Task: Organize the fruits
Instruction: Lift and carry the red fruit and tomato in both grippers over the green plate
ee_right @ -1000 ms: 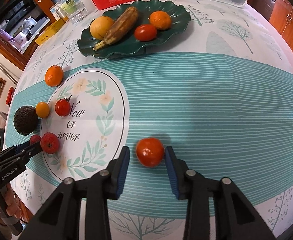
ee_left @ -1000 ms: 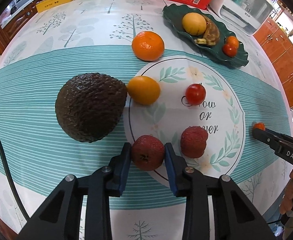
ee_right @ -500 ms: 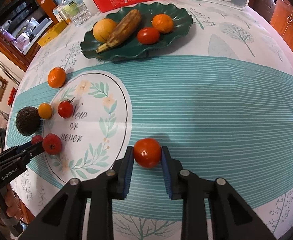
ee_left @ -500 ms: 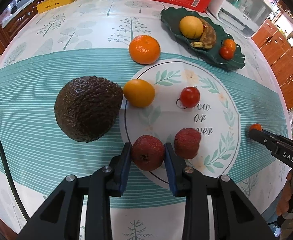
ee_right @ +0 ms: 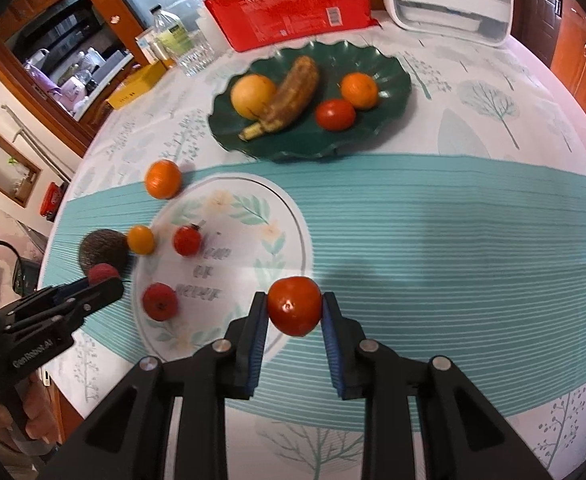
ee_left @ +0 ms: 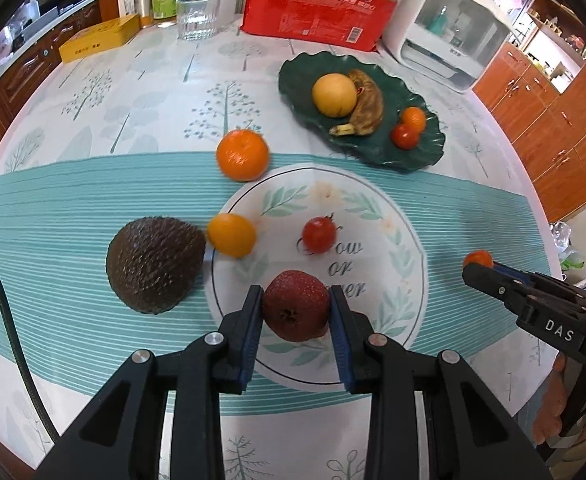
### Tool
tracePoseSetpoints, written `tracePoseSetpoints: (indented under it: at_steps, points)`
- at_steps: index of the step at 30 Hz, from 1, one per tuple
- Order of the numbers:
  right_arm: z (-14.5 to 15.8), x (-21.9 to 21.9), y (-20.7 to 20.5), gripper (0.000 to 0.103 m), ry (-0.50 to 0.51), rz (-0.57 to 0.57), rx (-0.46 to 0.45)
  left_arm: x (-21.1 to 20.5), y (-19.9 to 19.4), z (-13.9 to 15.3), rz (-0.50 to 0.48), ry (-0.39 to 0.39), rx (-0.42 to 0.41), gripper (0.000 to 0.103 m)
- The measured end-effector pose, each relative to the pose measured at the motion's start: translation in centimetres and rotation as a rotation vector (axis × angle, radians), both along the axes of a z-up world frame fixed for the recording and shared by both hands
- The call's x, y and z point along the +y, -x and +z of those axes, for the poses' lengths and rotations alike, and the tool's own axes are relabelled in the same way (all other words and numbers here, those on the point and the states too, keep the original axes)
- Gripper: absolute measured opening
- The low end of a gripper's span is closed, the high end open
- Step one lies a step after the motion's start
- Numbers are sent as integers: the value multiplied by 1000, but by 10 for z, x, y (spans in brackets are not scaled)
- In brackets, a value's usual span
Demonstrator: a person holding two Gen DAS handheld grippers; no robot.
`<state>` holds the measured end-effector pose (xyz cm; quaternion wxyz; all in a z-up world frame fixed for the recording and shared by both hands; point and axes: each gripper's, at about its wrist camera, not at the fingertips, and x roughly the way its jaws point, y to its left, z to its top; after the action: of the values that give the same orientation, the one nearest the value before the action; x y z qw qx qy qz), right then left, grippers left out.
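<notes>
A: Both fruits now hang clear of the cloth: left gripper [ee_left: 295, 312] clenched on the red bumpy fruit [ee_left: 295, 305], right gripper [ee_right: 294, 316] on the tomato [ee_right: 294, 305].

B: Lifted since before; green plate [ee_right: 389, 76] beyond, presumably next.

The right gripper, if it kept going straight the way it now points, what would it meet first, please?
Probably bare tablecloth just beyond the tomato its fingers hold; the green plate lies farther along, though depth is unclear.
</notes>
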<state>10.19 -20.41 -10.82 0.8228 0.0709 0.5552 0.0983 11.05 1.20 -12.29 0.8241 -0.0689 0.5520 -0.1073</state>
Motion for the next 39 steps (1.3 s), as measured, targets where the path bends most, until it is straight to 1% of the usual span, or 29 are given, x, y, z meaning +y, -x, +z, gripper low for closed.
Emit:
tracePoseSetpoints:
  at_steps: [6, 14, 17, 21, 24, 29, 32, 36, 39]
  points:
    - [22, 5, -1, 26, -11, 16, -31, -7, -3, 14, -12, -5, 2, 30]
    - [54, 13, -3, 26, -16, 40, -75, -18, -15, 42, -41, -51, -17, 30]
    - [70, 16, -9, 26, -13, 50, -93, -21, -23, 56, -55, -62, -32, 30]
    - [94, 16, -21, 26, -5, 52, -129, -26, -40, 82, -75, -75, -73, 30]
    - [117, 15, -35, 26, -2, 52, -162, -26, -57, 101, -83, -71, -88, 30]
    - [157, 11, -65, 26, 36, 43, -212, -29, -92, 129, -97, -67, -104, 31]
    - [176, 7, -83, 26, 62, 33, -237, -31, -111, 148, -111, -87, -137, 31]
    - [198, 2, -113, 26, 90, 14, -268, -39, -138, 170, -131, -134, -186, 31]
    - [206, -3, -136, 26, 84, -8, -261, -46, -155, 179, -147, -152, -204, 31]
